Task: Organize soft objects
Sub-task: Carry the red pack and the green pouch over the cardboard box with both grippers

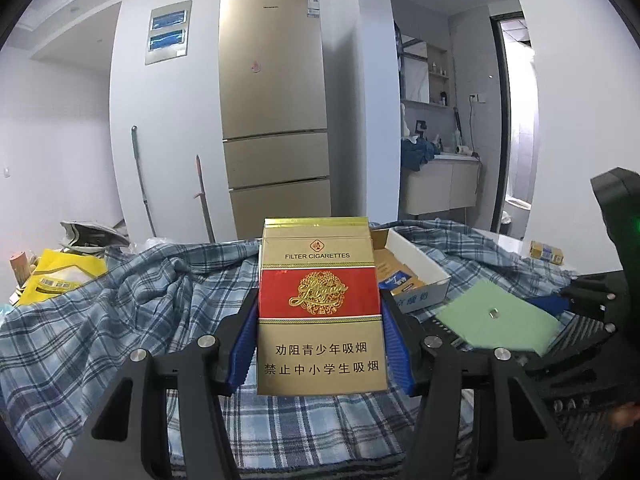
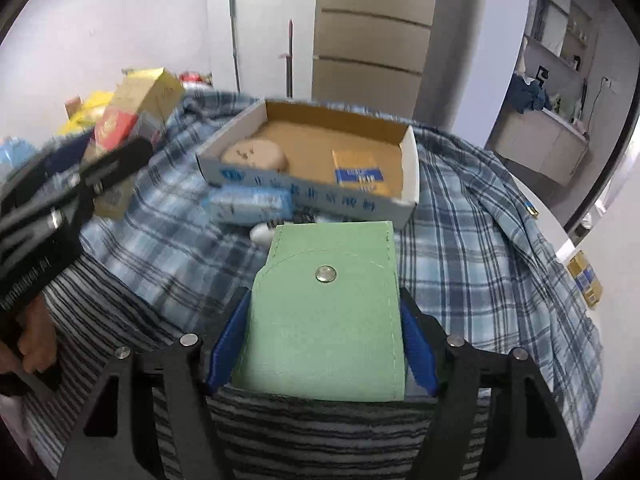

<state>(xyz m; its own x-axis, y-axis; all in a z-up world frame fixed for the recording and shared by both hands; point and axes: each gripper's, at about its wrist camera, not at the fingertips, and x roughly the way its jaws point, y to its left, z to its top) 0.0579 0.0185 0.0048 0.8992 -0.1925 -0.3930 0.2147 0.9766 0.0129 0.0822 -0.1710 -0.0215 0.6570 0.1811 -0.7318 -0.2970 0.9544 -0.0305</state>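
The green pouch (image 2: 326,312) with its snap button sits clamped between the blue pads of the right gripper (image 2: 324,344), held above the plaid cloth (image 2: 480,248) just in front of the cardboard box (image 2: 408,184). The left gripper (image 1: 318,320) grips a red and gold cigarette pack (image 1: 318,300) upright over the same cloth. Inside the box lie a small yellow pack (image 2: 360,172) and a brown rounded lump (image 2: 256,154).

Motion is blurring the cigarette pack (image 2: 136,108) at ten o'clock; the green pouch (image 2: 324,312) is hiding items behind it.
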